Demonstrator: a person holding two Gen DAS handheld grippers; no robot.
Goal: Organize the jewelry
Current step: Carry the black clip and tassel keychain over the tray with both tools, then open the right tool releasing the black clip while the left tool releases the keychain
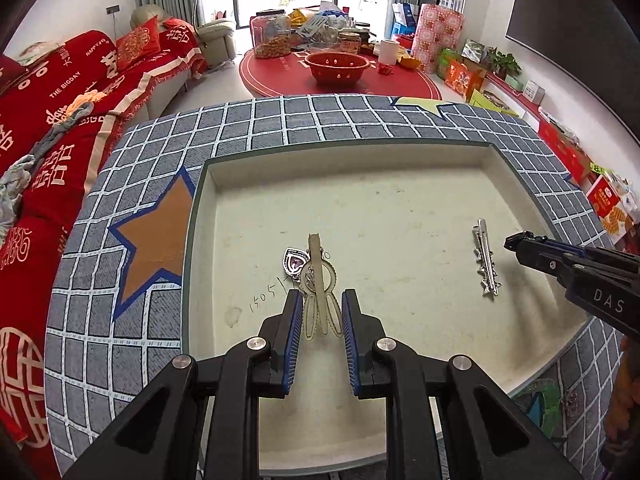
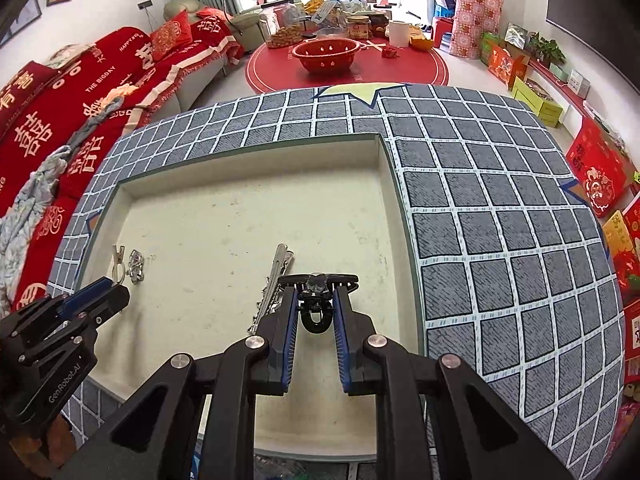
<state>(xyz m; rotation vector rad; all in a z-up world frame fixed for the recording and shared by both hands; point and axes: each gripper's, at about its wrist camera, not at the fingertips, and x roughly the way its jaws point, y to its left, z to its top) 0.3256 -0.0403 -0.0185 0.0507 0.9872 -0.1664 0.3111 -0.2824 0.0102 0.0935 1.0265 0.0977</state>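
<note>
Left hand-held gripper (image 1: 321,312) is gripping the loop end of a cream, translucent hair clip (image 1: 320,280), its blue pads (image 1: 295,320) pressing on either side while the clip's long end is pointing away over the tray (image 1: 400,200). Right hand-held gripper (image 2: 316,300) is clamping a black hair clip (image 2: 317,298) bearing a faceted stone; its crossbar is lying across the fingertips. A silver star-studded barrette (image 1: 486,258) is lying flat on the tray floor, just beside the right hand-held gripper. A heart-shaped pendant (image 1: 295,262) is resting on the tray floor against the cream clip. The shallow cream tray is sitting on a bench covered with a grey checked cloth (image 1: 260,120) bearing star patches.
</note>
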